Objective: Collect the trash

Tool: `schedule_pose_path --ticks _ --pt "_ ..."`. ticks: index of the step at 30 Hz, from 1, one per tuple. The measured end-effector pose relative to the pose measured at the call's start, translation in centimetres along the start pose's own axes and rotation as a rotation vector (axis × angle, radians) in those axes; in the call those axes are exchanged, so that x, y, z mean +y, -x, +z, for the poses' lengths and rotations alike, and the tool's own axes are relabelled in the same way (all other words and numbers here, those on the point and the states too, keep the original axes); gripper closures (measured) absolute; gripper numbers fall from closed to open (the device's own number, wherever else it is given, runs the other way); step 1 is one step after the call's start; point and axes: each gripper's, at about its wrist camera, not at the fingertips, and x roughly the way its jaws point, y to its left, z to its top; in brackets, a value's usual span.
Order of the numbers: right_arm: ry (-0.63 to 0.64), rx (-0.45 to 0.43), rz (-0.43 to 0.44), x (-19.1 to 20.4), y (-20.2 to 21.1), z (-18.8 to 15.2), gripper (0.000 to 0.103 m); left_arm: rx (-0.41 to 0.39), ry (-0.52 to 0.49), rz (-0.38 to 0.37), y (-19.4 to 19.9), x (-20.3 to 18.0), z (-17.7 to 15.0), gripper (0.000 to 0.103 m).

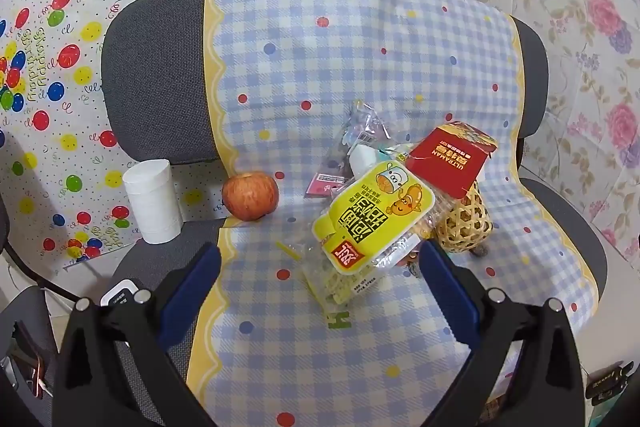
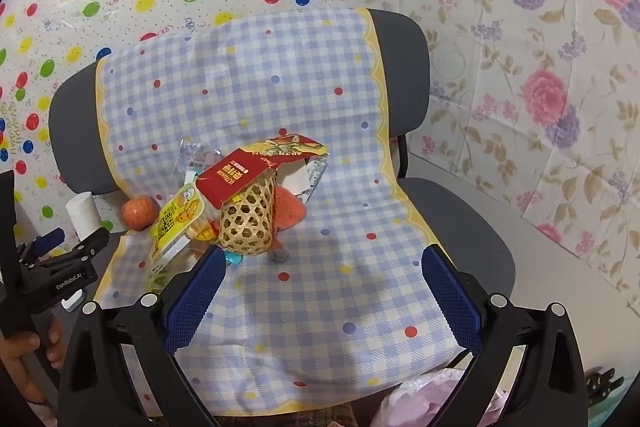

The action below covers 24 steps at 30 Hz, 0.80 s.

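Observation:
A heap of trash lies on the chair seat: a yellow-labelled clear snack tray (image 1: 372,219), a torn red card box (image 1: 452,163) and crumpled clear wrappers (image 1: 364,131). The red box leans on a small woven bamboo basket (image 1: 464,227). My left gripper (image 1: 320,259) is open just in front of the snack tray, touching nothing. From the right wrist, the tray (image 2: 176,219), red box (image 2: 240,179) and basket (image 2: 250,223) sit ahead and to the left. My right gripper (image 2: 324,263) is open over bare cloth, with its left finger close to the basket.
A blue checked cloth (image 1: 360,67) covers the grey chair (image 1: 156,67). An apple (image 1: 250,195) and a white paper roll (image 1: 152,201) stand at the seat's left. An orange net (image 2: 290,211) lies behind the basket. A pink plastic bag (image 2: 424,399) is at the near edge. A hand (image 2: 24,359) holds the left gripper (image 2: 70,241).

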Motion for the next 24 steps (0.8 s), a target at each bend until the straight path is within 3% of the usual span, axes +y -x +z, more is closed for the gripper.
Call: schedule_pose_path --ticks 24 --pt "-0.002 -0.004 -0.002 -0.52 0.19 -0.13 0.006 -0.005 -0.006 0.000 0.21 0.05 0.07 0.007"
